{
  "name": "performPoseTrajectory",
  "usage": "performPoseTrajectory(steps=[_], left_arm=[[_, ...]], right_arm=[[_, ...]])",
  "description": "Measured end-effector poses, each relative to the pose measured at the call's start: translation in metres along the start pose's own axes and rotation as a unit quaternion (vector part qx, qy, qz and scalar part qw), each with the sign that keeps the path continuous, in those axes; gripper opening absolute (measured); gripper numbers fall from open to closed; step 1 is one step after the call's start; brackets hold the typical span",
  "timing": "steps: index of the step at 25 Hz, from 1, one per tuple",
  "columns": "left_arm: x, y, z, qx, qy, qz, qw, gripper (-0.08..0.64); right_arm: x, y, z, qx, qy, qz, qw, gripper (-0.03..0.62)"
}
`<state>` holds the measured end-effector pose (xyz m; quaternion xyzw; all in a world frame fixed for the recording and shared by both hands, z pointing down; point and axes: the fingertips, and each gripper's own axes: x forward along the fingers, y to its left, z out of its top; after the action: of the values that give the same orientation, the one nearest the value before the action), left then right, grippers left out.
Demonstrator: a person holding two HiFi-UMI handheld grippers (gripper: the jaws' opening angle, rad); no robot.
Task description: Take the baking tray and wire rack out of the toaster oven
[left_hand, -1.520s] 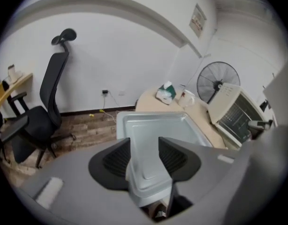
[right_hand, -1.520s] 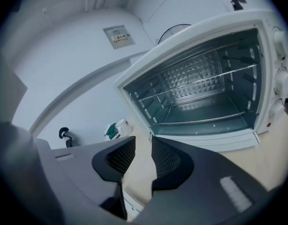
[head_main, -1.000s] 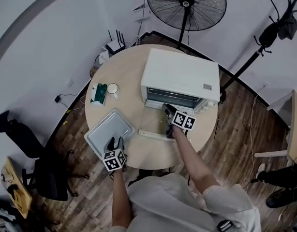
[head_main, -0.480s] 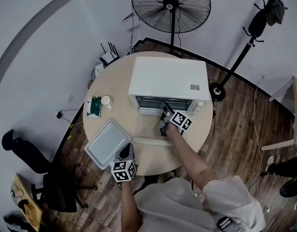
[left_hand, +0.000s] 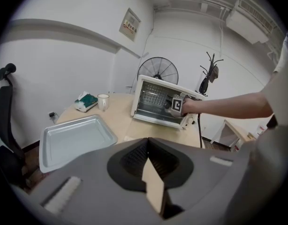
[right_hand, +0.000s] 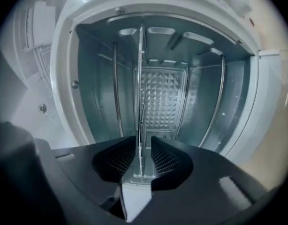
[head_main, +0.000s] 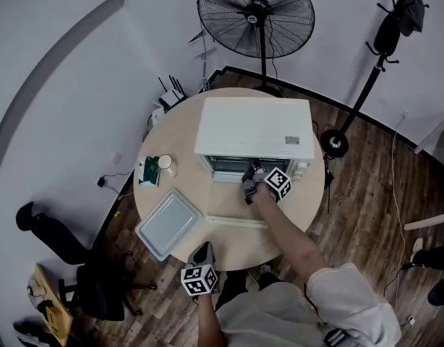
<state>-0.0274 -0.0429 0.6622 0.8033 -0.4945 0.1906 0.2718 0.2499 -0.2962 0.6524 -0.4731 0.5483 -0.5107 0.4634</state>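
The white toaster oven (head_main: 254, 129) stands at the back of the round table with its door (head_main: 236, 210) folded down. My right gripper (head_main: 249, 181) is at the oven mouth. In the right gripper view, which is rolled on its side, the wire rack (right_hand: 140, 93) shows edge-on inside the oven, and the right gripper (right_hand: 141, 142) is shut on its front edge. The grey baking tray (head_main: 168, 223) lies empty on the table, left of the door. My left gripper (head_main: 202, 250) hangs just past the table's near rim, apart from the tray (left_hand: 73, 137). This left gripper (left_hand: 147, 142) is shut with nothing in it.
A white mug (head_main: 166, 164) and a green tissue pack (head_main: 148, 172) sit at the table's left. Behind the table are a standing fan (head_main: 255, 16), a router (head_main: 171, 96) and a coat stand (head_main: 385, 27). A black office chair (head_main: 70, 266) stands at lower left.
My left gripper has drawn back from the tray's near edge to beyond the table rim and its jaws have shut. My right gripper has rolled at the oven mouth.
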Motion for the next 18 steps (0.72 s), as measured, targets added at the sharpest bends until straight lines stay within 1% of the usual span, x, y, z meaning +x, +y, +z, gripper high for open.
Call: performPoseTrajectory(steps=[1, 2, 4, 6, 8, 10, 14, 18], left_arm=[[-0.004, 0.001, -0.006, -0.005, 0.001, 0.005, 1.0, 0.055], [-0.007, 0.002, -0.012, -0.01, 0.002, 0.009, 0.9999, 0.055], [-0.014, 0.001, -0.022, -0.017, 0.002, 0.017, 0.9997, 0.055], [-0.017, 0.0, -0.033, -0.023, 0.001, 0.022, 0.9995, 0.055], [-0.017, 0.0, -0.042, -0.025, 0.002, 0.023, 0.9994, 0.055], [-0.018, -0.002, -0.051, -0.028, 0.004, 0.025, 0.9993, 0.055], [-0.022, -0.003, -0.047, -0.037, -0.01, 0.024, 0.999, 0.055], [-0.023, -0.004, -0.039, -0.042, -0.02, 0.023, 0.9987, 0.055]], right_arm=[[0.003, -0.001, -0.001, 0.009, 0.001, 0.001, 1.0, 0.099], [0.006, -0.002, -0.002, 0.011, 0.006, 0.001, 1.0, 0.081], [0.009, 0.0, -0.004, 0.004, 0.012, 0.008, 1.0, 0.066], [0.011, 0.003, -0.004, 0.003, 0.009, 0.02, 1.0, 0.023], [0.013, 0.004, -0.003, 0.017, 0.004, 0.026, 1.0, 0.02], [0.009, 0.002, -0.007, 0.026, 0.005, 0.022, 0.999, 0.017], [-0.002, 0.002, -0.016, 0.026, 0.01, 0.006, 1.0, 0.015], [-0.007, 0.007, -0.019, 0.027, 0.013, 0.004, 1.0, 0.015]])
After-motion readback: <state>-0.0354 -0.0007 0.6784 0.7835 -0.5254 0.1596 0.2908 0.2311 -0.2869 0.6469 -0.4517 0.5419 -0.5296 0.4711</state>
